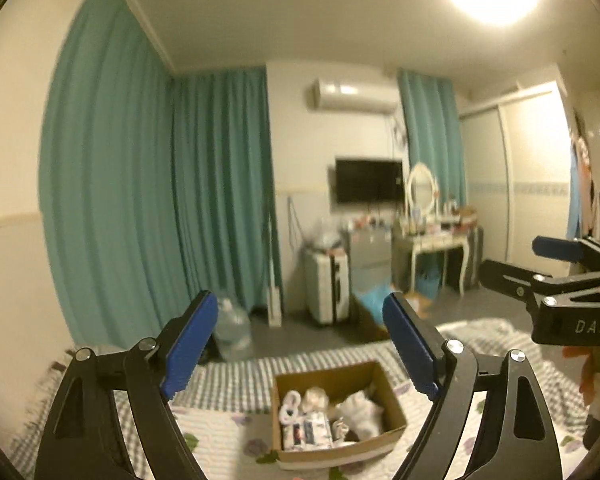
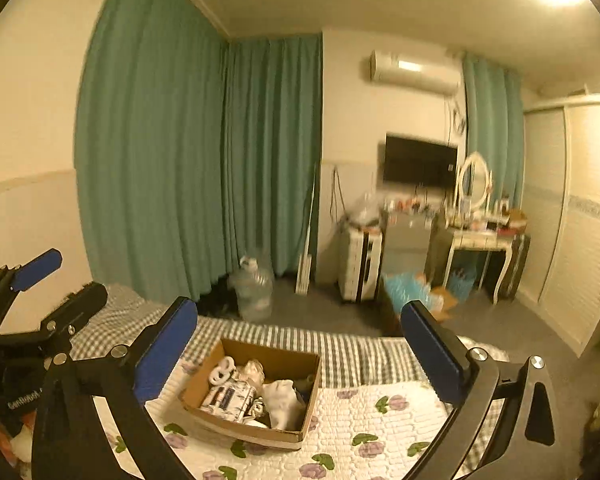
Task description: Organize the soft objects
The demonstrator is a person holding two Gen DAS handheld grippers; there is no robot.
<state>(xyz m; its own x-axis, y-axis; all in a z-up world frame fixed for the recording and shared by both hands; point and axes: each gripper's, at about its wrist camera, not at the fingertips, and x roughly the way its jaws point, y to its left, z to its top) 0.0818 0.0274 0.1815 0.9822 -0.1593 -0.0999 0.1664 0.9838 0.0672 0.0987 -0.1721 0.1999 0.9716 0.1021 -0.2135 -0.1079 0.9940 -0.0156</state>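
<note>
Brown cardboard forms the open box (image 1: pixel 340 412) that holds the soft things: a white fluffy toy (image 1: pixel 362 412), a white and blue printed packet (image 1: pixel 308 432) and a small pale doll-like figure (image 1: pixel 316 398), all lying loose inside. The box rests on a floral quilt (image 2: pixel 380 428), below and between the blue pads of each claw, with a grey checked blanket (image 2: pixel 300 344) just beyond it.

The left gripper (image 1: pixel 300 348) hangs above the box with its jaws spread wide and nothing between them. The right gripper (image 2: pixel 300 348) is likewise wide open and empty, the box lying below its middle and a little toward its left finger. The two claws hover side by side, apart from the box.

Judging by this, no item is in hand yet; the step looks like choosing a first piece. The next move calls for lowering one claw into the box and closing gently on the fluffy toy, which should squash easily.
</note>
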